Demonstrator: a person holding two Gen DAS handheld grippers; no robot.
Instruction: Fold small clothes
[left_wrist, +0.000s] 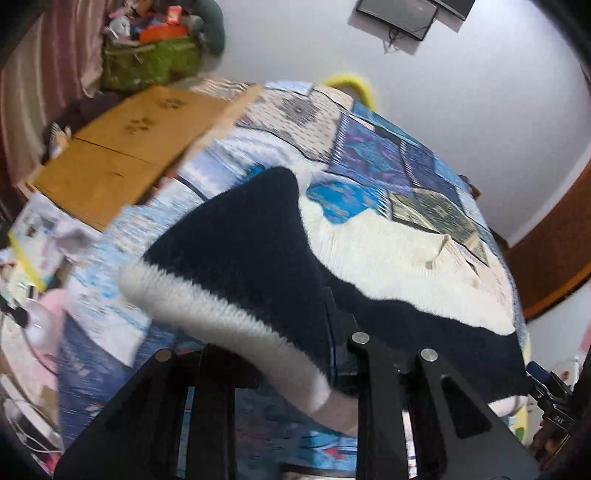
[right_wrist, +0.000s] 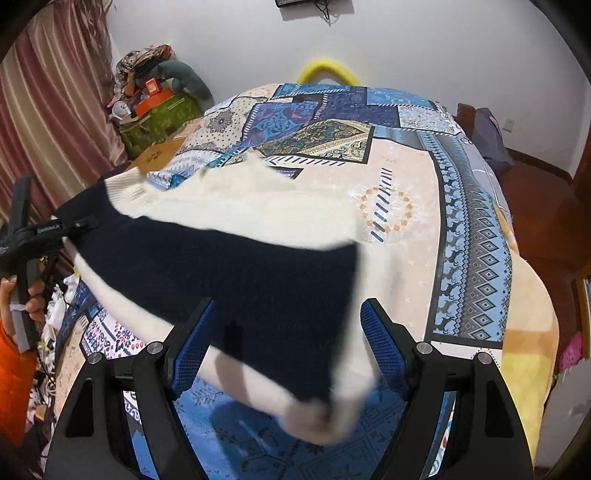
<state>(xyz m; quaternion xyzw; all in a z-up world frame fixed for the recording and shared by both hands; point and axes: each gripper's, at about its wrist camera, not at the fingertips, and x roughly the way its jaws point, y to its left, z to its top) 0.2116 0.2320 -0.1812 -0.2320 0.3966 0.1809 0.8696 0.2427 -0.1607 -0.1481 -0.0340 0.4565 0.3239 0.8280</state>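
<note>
Knit sweater (right_wrist: 229, 254), navy band with cream body and cream ribbed edge, lies spread on the bed (right_wrist: 436, 206) over the patchwork bedspread, near edge lifted off it. Soft, floppy, fairly thick knit; I judge it light but stretchy, so it will sag between grip points and drag on the cover if pulled flat. Not slippery, not fragile. Best hold looks like the ribbed cream hem and corners, where the fabric is doubled and a pinch won't slip.

My left hand-held gripper (left_wrist: 334, 363) is narrowed down and pinching the sweater's edge; the cream rib curls over the left finger and the navy cloth is raised in a peak from it. My right hand-held gripper (right_wrist: 284, 347) stands wide, blue pads (right_wrist: 192, 343) on either side of the navy corner and cream fold; cloth sits between them, but I see no pad pressing, so it reads as not gripping yet.

View differences: the left wrist view shows the pinch up close, plus a cardboard box (left_wrist: 122, 147) beside the bed and heavy motion blur on that side. The right wrist view shows the whole garment's spread, the left tool seen from outside with my hand (right_wrist: 27, 295) on its handle, an orange sleeve (right_wrist: 11, 373), and bare bedspread on the right for folding onto.
</note>
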